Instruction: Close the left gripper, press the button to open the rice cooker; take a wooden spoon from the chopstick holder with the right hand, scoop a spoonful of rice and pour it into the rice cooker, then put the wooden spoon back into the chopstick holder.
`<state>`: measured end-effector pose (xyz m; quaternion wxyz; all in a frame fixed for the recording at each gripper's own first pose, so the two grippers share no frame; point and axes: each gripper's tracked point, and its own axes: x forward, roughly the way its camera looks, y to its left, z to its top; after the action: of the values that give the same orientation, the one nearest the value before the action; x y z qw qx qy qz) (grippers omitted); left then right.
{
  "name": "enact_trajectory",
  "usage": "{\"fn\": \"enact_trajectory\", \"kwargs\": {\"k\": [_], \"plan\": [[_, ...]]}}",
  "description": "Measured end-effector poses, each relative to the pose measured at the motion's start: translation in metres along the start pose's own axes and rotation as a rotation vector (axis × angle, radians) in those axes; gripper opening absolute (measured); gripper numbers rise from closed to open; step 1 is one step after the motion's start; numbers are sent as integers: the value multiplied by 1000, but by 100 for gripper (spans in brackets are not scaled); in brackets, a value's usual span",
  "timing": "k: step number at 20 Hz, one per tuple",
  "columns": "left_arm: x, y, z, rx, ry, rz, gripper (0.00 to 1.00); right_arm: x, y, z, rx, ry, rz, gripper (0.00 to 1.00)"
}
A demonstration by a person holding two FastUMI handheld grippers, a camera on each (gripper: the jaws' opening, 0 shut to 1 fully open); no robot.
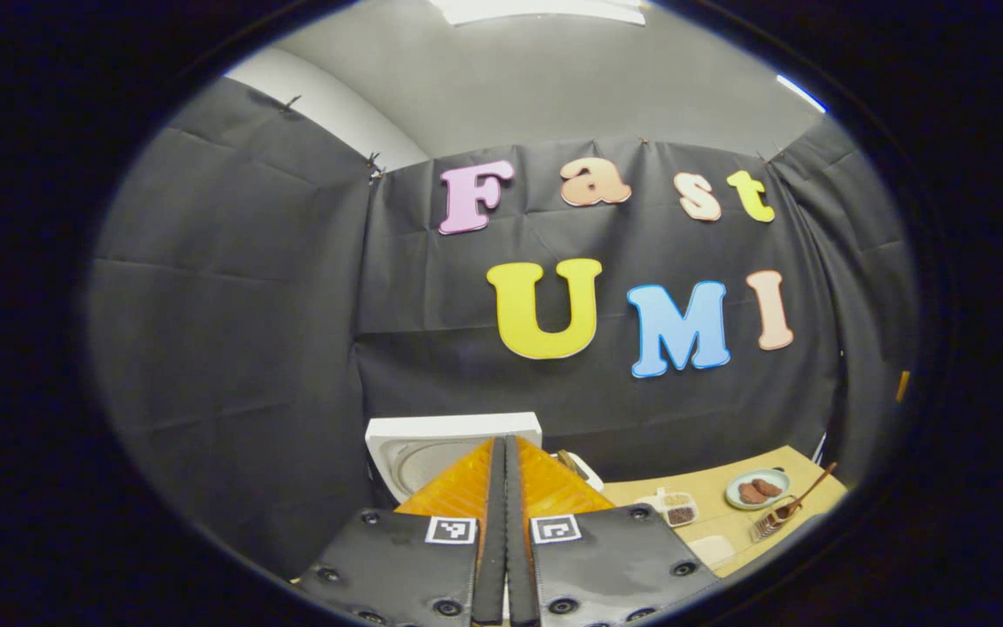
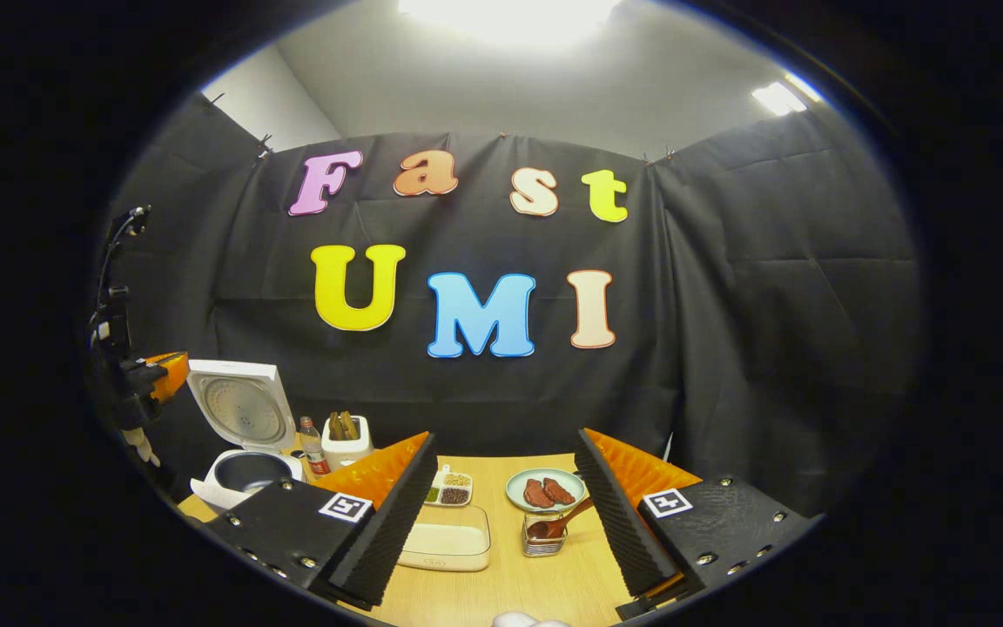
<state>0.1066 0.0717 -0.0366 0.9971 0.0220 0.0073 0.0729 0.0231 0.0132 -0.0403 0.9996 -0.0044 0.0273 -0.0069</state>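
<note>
On the table (image 2: 554, 583): one rice cooker (image 2: 245, 435), lid up, at the left edge; one bottle (image 2: 313, 446) and one white holder (image 2: 347, 441) just right of it, toward the back edge. Mid-table: one divided dish (image 2: 449, 489) with several small compartments, one shallow white tray (image 2: 447, 540) nearer the front edge, one plate (image 2: 545, 489) carrying two brown pieces, and one wire chopstick holder (image 2: 543, 533) with one wooden spoon (image 2: 564, 521) in it. Grippers: two, the right gripper (image 2: 501, 514) at the front edge and the left gripper (image 1: 506, 531) by the cooker.
</note>
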Motion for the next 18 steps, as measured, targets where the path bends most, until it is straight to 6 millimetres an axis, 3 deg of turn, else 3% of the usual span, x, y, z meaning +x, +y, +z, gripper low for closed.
{"fn": "enact_trajectory", "kwargs": {"k": [2, 4, 6, 10, 13, 14, 18], "plan": [[-14, 0, -10, -13, 32, 1, 17, 1, -4, -5, 4, 4, -9, 97], [-28, 5, -5, -20, 20, 22, 47, 2, -8, -11, 3, 10, -15, 97], [-41, 6, -1, 9, -7, 23, 61, 2, -10, -20, 10, 20, -15, 97], [-66, -4, 26, -22, -102, -23, 99, 7, -14, -43, 40, 31, -11, 97], [-76, -14, 33, -14, -121, -66, 99, 11, -23, -56, 45, 23, -30, 94], [-78, -18, 34, -19, -117, -79, 99, 12, -23, -61, 41, 21, -29, 98], [-82, -32, 26, -22, -87, -115, 99, 26, -34, -89, 61, 51, -37, 98]]}}
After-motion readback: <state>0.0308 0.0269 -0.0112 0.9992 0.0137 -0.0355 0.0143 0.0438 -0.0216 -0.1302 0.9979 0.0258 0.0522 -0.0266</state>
